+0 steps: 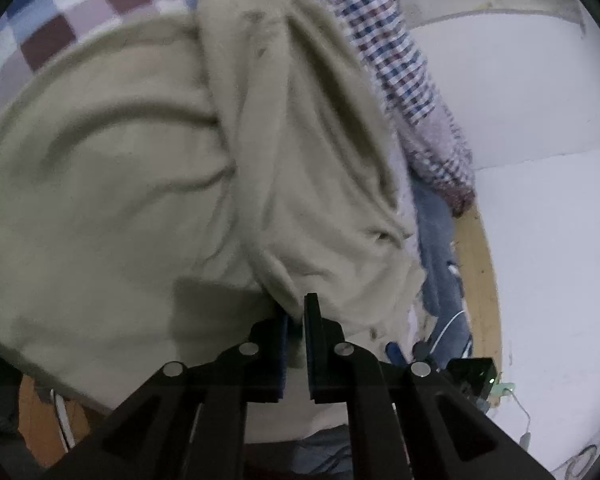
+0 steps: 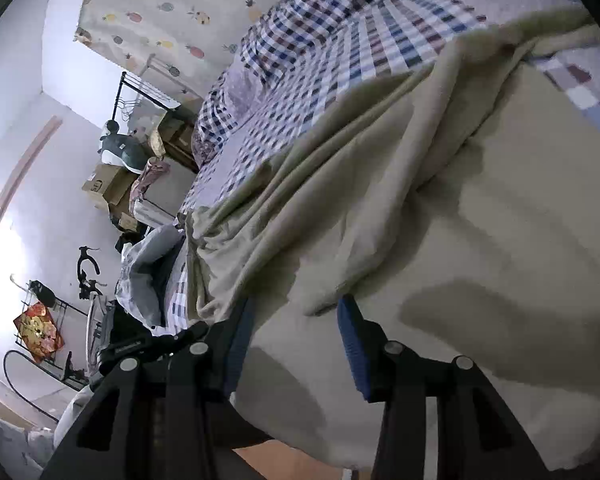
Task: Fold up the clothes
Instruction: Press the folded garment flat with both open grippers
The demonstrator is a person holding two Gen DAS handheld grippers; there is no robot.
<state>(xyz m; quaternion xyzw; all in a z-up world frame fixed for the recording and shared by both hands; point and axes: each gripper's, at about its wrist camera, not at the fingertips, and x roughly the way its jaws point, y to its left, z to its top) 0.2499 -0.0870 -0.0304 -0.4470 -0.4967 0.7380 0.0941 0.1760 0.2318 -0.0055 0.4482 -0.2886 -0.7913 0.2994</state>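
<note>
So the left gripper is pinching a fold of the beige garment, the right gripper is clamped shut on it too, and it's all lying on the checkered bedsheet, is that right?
Not quite. The right gripper is open, its fingers spread wide over the beige garment, as the right wrist view shows. The rest holds: the left gripper pinches a fold of it, and it lies on the checkered bedsheet.
</note>
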